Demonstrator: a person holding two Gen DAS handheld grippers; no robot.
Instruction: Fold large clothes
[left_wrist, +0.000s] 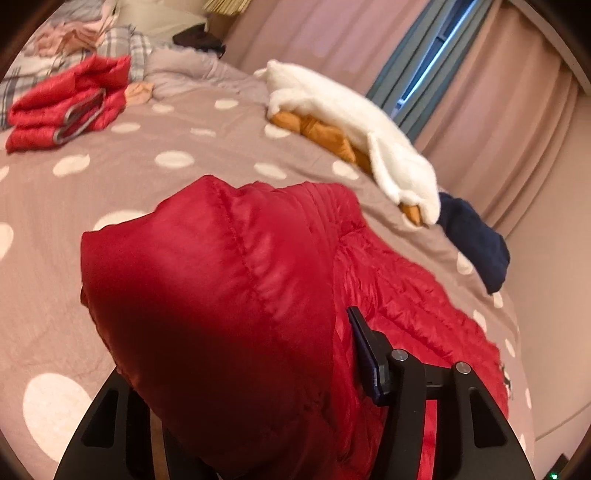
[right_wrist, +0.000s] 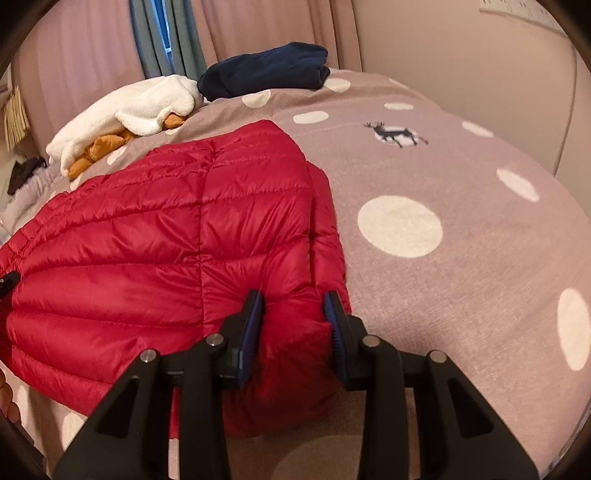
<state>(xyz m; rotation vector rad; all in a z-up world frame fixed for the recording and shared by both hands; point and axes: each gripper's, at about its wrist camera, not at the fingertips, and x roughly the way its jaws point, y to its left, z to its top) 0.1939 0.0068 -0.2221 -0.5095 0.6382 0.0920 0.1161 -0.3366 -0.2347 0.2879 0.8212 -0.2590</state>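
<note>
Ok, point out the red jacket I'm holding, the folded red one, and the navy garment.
Red jacket (right_wrist: 147, 236): right wrist view, quilted back panel.
Folded red jacket (left_wrist: 55, 110): left wrist view, top of the stack, far left.
Navy garment (right_wrist: 266, 70): right wrist view, middle of the bundle.

A big red puffy jacket (right_wrist: 166, 240) lies on the spotted bed, with puffy stitched rows across it. Its smooth red hood (left_wrist: 207, 295) is lifted up at the near left. The near right corner is bunched up and raised too.
</note>
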